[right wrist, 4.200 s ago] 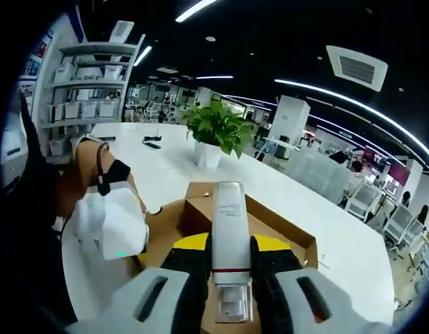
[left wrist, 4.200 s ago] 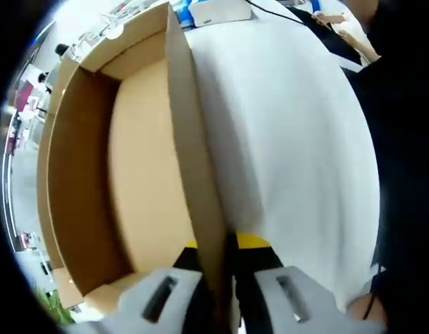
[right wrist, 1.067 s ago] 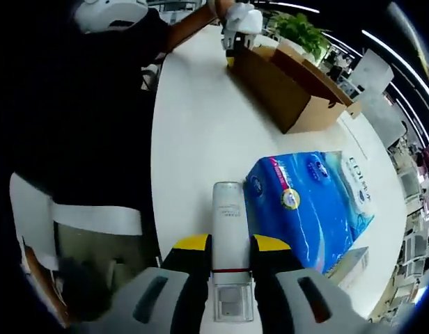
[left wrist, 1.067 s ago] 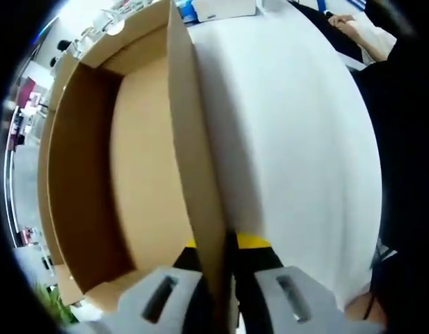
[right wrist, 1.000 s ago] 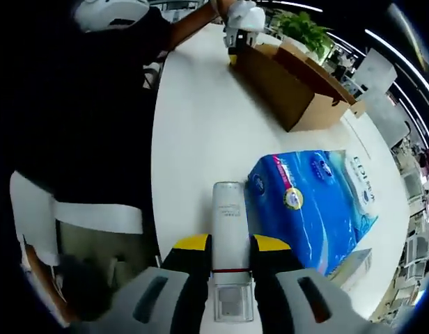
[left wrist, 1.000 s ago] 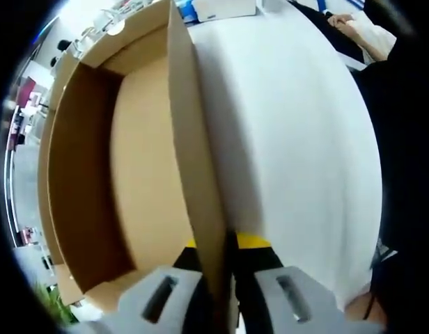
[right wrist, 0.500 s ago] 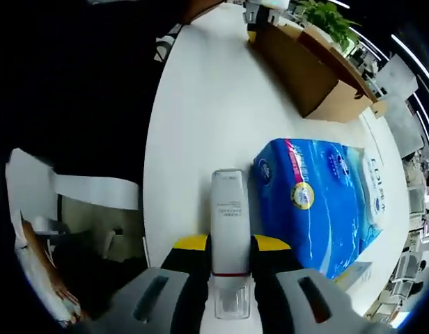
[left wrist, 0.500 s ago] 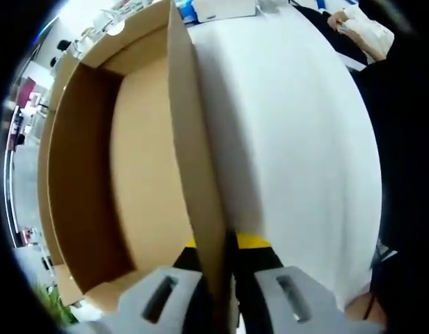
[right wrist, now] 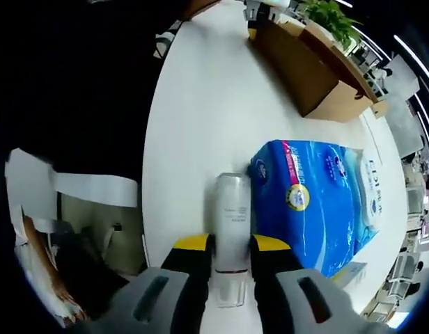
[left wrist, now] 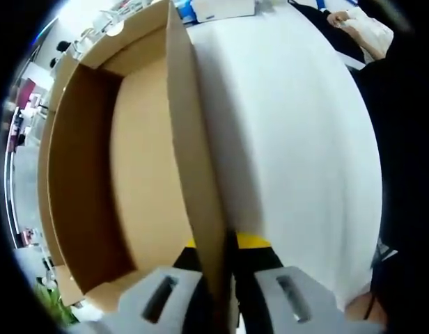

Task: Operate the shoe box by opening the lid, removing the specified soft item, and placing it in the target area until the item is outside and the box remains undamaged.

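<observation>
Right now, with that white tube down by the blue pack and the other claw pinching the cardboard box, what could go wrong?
The tube lies on the white table right beside the blue tissue pack, between the right gripper jaws; pulling away crookedly could roll it toward the nearby table edge. The left gripper clamps the box wall; a hard tug there might crease or tear the cardboard.

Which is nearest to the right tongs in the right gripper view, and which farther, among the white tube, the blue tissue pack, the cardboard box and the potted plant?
1. White tube, between the jaws of the right tongs.
2. Blue tissue pack, just right of the tube.
3. Cardboard box, far up the table.
4. Potted plant, behind the box.
</observation>
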A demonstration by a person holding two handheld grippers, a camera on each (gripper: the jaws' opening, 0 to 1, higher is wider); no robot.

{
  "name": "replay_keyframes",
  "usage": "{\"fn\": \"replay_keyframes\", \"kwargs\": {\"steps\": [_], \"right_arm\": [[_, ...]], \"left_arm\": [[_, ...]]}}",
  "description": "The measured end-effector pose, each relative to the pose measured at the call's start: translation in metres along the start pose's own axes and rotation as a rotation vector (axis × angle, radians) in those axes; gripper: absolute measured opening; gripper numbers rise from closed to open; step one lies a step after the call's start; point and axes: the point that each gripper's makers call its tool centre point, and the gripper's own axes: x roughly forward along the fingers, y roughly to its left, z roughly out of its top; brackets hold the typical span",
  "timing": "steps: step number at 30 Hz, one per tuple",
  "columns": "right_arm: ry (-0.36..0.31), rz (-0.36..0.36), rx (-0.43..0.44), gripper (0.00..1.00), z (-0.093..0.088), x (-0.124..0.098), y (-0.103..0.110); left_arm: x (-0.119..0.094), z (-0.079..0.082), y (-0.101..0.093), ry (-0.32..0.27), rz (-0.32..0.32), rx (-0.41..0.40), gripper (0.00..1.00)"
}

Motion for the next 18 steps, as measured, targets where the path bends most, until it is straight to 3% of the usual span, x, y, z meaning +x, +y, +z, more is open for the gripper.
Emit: {"fn": "replay_keyframes", "kwargs": {"steps": [11, 18], "right_arm": [[0.015, 0.002, -0.013, 0.2, 0.0021, -0.0051, -0.0011], [0.047, 0.006, -0.074, 0.19, -0.0004, -0.0056, -0.0036]], "left_arm": [[-0.0001, -0.0001, 0.0001, 0.0, 0.002, -0.001, 0.04], [-0.0002, -0.0002, 0.0, 0.0, 0.003, -0.002, 0.04]]}}
